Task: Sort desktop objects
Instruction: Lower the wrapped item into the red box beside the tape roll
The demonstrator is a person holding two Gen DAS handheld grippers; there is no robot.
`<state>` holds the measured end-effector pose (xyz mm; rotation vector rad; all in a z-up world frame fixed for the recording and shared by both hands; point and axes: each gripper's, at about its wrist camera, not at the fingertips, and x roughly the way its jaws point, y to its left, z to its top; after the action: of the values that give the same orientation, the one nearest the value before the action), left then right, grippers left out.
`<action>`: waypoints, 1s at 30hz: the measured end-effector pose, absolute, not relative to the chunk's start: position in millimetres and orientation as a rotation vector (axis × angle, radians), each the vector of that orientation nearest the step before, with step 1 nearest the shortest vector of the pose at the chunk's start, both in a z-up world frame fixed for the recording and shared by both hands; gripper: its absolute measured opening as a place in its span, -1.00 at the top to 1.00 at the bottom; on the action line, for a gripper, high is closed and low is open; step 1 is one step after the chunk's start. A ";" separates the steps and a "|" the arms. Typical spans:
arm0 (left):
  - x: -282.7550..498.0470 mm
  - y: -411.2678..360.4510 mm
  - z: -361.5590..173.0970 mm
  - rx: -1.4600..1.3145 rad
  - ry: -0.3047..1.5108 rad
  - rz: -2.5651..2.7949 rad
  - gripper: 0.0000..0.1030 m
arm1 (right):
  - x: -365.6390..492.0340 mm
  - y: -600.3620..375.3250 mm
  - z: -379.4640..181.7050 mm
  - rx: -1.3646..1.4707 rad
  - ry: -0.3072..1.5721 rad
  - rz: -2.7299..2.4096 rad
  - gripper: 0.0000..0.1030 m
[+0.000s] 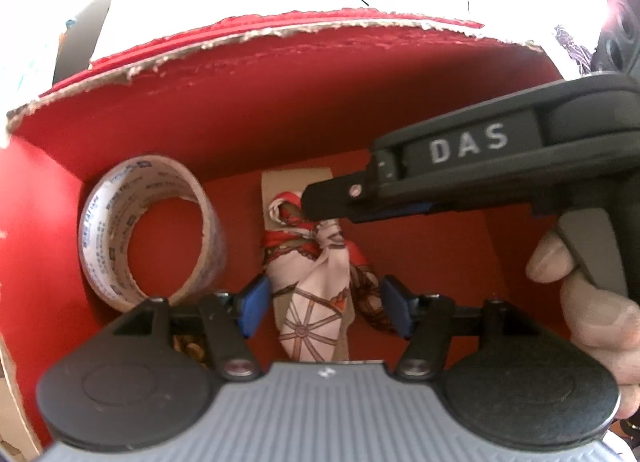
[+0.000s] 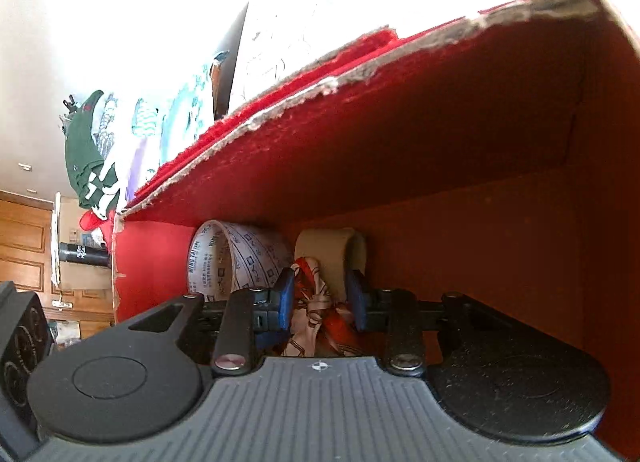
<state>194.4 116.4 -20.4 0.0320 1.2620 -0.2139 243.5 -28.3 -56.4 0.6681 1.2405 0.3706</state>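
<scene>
White letters "DAS" stand on the black body of the right gripper, which enters the left wrist view from the right, a person's hand on its trigger. The tape roll carries repeated blue print, too blurred to read there; in the right wrist view the tape roll shows what looks like "WING TAI TAPE".

A red cardboard box with a torn, ragged rim holds everything. The roll lies ahead and to the left of the left gripper, near the box's left wall. A knotted silk scarf, white and red with a wheel pattern, lies directly ahead between the left gripper's blue pads, which stand wide apart and do not touch it. A beige object lies under the scarf, mostly covered; what it is cannot be told.

In the right wrist view the right gripper has its pads set part-way open on either side of the scarf; whether they grip the cloth cannot be told. The scarf's lower part is hidden behind the gripper body. Beyond the box rim everything is overexposed.
</scene>
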 end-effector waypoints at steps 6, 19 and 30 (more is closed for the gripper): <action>191.3 114.2 -17.4 0.035 1.255 -0.227 -0.25 | 243.3 -14.0 -54.5 0.550 1.220 0.388 0.42; 189.0 109.9 -12.8 0.046 1.242 -0.211 -0.28 | 235.1 -35.7 -68.5 0.578 1.245 0.395 0.43; 189.7 106.6 -9.5 0.048 1.239 -0.185 -0.28 | 240.6 -59.7 -59.7 0.653 1.204 0.369 0.40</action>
<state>189.7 106.6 -9.5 0.0483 1.2392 -0.1850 240.6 -59.7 -59.7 0.6530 1.2044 0.3685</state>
